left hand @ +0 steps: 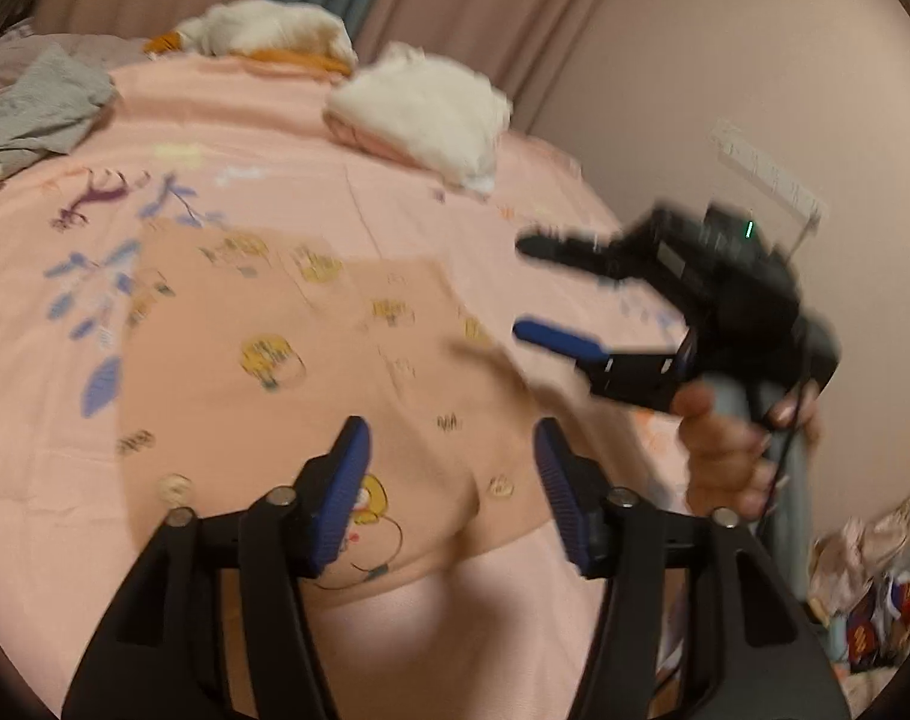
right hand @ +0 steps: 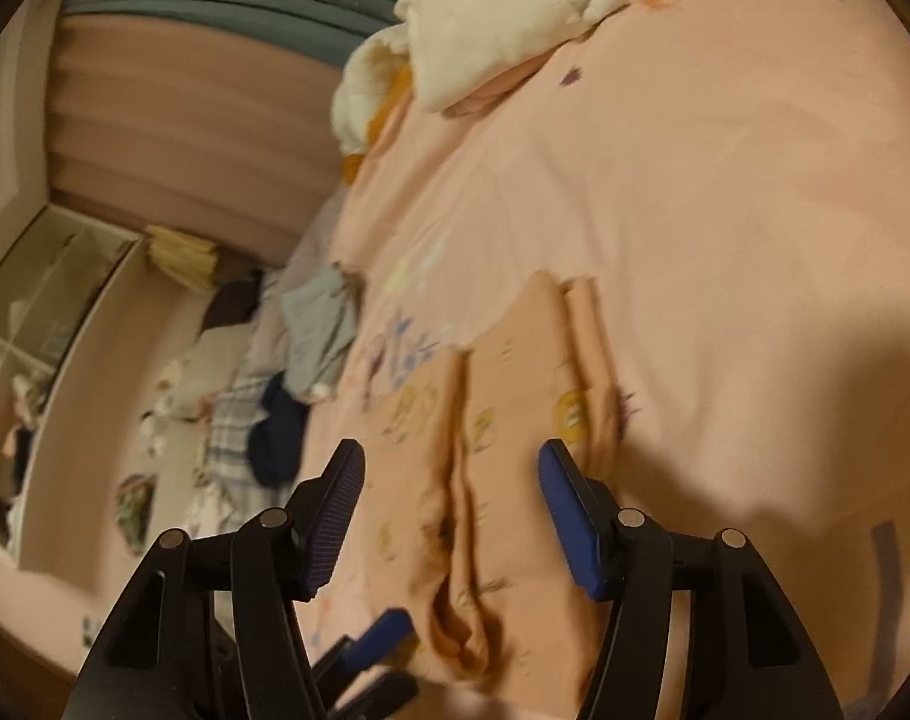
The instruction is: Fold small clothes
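Here the peach printed garment (left hand: 311, 360) lies spread flat on the pink bedsheet (left hand: 395, 192), near the front edge of the bed. The left gripper (left hand: 452, 480) hovers over its near end with jaws parted and nothing between the pads. The right gripper (left hand: 529, 288), held in a hand (left hand: 736, 450) to the right, is likewise released and empty. Far back lie a white folded pile (left hand: 425, 108) and a grey cloth (left hand: 41, 102).

Your small peach garment (left hand: 311, 360) soft matt printed cloth, bed (left hand: 514, 192) sheet smooth matt pink cotton, white folded pile (left hand: 425, 114) at its far edge fluffy, your left hand-held gripper (left hand: 452, 480) matt black plastic, ribbed blue pads (left hand: 341, 492), shiny metal pins.
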### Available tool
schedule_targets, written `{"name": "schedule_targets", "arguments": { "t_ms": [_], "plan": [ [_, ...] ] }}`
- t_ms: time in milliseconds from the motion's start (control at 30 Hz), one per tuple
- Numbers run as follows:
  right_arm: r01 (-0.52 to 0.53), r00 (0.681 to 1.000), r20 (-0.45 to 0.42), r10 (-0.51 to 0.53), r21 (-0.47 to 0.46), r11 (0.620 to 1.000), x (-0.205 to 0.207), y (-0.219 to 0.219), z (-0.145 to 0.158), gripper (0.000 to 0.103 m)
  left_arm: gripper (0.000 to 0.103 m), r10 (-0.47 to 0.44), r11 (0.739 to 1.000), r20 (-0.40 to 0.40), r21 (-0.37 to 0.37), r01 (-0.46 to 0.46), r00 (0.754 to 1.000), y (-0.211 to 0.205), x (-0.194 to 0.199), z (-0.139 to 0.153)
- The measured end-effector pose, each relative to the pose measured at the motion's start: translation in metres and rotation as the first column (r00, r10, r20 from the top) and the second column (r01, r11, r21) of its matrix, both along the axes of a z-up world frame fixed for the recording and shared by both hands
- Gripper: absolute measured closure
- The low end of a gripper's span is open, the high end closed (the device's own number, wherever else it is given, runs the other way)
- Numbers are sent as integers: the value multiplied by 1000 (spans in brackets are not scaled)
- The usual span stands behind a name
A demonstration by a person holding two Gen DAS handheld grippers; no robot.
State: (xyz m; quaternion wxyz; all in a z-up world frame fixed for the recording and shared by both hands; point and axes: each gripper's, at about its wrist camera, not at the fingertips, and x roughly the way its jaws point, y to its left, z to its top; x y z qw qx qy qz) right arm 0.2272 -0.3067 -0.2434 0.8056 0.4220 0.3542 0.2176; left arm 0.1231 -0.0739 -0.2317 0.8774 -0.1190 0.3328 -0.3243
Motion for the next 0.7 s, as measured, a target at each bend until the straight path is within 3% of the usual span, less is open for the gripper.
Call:
{"name": "schedule_targets", "arguments": {
  "t_ms": [100,233,333,467,633,700],
  "plan": [
    [-32,999,-2,32,-12,999,-1,15,3,42,25,81,995,25,-61,-79,996,29,-2,10],
    [-122,992,-24,121,-55,991,6,45,-3,41,23,228,974,33,-21,-228,973,62,7,15],
    [-152,985,-97,142,-103,983,20,67,-19,41,23,330,943,-32,-21,-331,943,85,17,7],
    [-152,982,-133,131,-165,975,28,84,-26,41,23,315,939,-135,-101,-329,939,106,22,-2],
    [-203,977,-90,195,-86,975,27,92,-22,41,23,382,921,-111,-43,-388,918,108,17,2],
    [-213,975,-91,203,-127,969,25,95,-20,41,23,364,927,-114,-49,-371,924,108,17,1]
  ]
}}
